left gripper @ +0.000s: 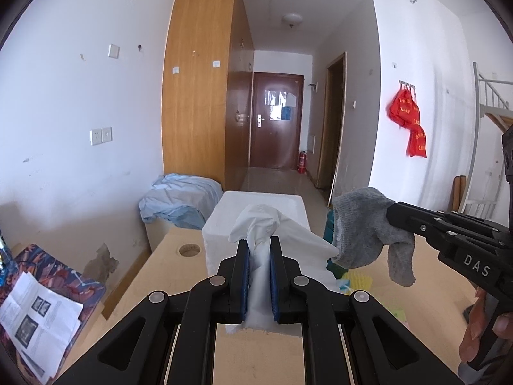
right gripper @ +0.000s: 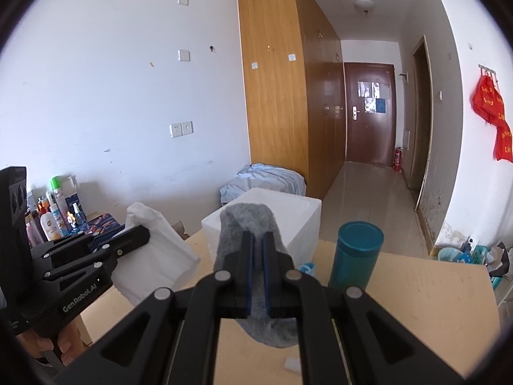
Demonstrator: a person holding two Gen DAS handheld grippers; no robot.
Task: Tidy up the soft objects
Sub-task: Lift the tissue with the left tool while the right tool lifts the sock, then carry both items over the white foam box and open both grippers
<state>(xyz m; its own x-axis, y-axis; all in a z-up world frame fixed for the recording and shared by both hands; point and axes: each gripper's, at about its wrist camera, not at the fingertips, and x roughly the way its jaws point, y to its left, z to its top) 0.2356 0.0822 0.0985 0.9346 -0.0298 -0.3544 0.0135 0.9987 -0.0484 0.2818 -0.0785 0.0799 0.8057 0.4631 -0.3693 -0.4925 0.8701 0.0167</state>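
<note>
Both raised above the table (right gripper: 416, 288): left gripper (left gripper: 259, 276) clamps white cloth (left gripper: 256, 227), right gripper (right gripper: 258, 276) grey sock (right gripper: 247, 221).

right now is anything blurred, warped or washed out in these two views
Left wrist view: fisheye bows the wardrobe and walls, corners vignette black; white cloth in the left gripper nearly blends with the foam box. Right wrist view: same warp; grey sock in the right gripper sharp, red bags slightly soft.

The left tool (left gripper: 259, 256) pinches a white cloth (left gripper: 256, 224); the right tool (left gripper: 392, 215) holds a grey sock (left gripper: 362, 224).
</note>
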